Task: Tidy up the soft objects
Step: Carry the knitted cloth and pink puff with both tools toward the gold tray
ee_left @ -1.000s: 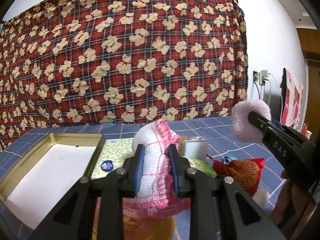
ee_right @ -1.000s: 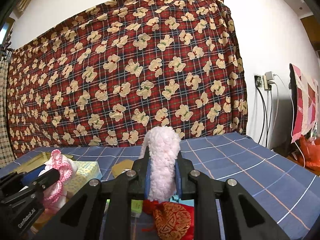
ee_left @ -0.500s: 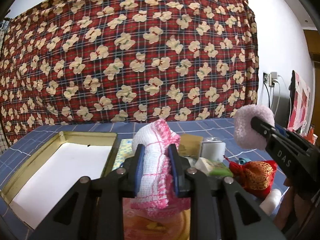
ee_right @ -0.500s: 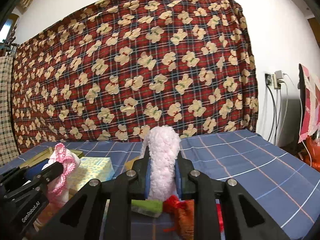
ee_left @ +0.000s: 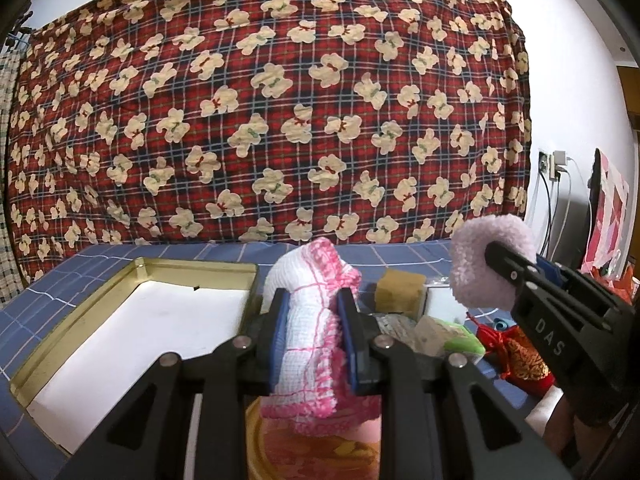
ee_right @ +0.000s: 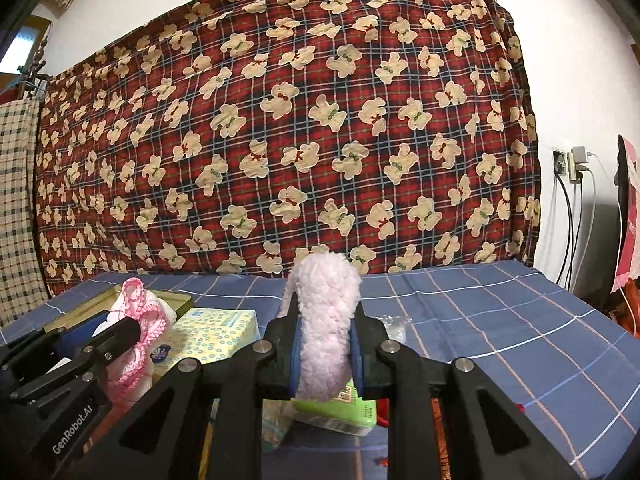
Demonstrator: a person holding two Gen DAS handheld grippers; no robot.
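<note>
My left gripper (ee_left: 313, 320) is shut on a white knitted cloth with pink trim (ee_left: 308, 340) and holds it above the table, just right of an open gold tin with a white bottom (ee_left: 132, 320). My right gripper (ee_right: 326, 340) is shut on a fluffy pale pink piece (ee_right: 326, 320), held in the air. In the left wrist view the right gripper (ee_left: 516, 276) and the pink fluff (ee_left: 476, 272) are at the right. In the right wrist view the left gripper (ee_right: 120, 332) and the knitted cloth (ee_right: 140, 316) are at the lower left.
On the blue checked tablecloth (ee_right: 480, 320) lie a yellow tissue box (ee_right: 212, 336), a green wipes pack (ee_left: 460, 336), a brown sponge block (ee_left: 400, 288), a red embroidered pouch (ee_left: 524, 364) and a white box (ee_left: 440, 300). A red bear-print blanket (ee_left: 280, 120) hangs behind. Cables hang at the right wall.
Both grippers have risen and tilted up a little, each still holding its soft piece. The tin and table items sit lower in the views.
</note>
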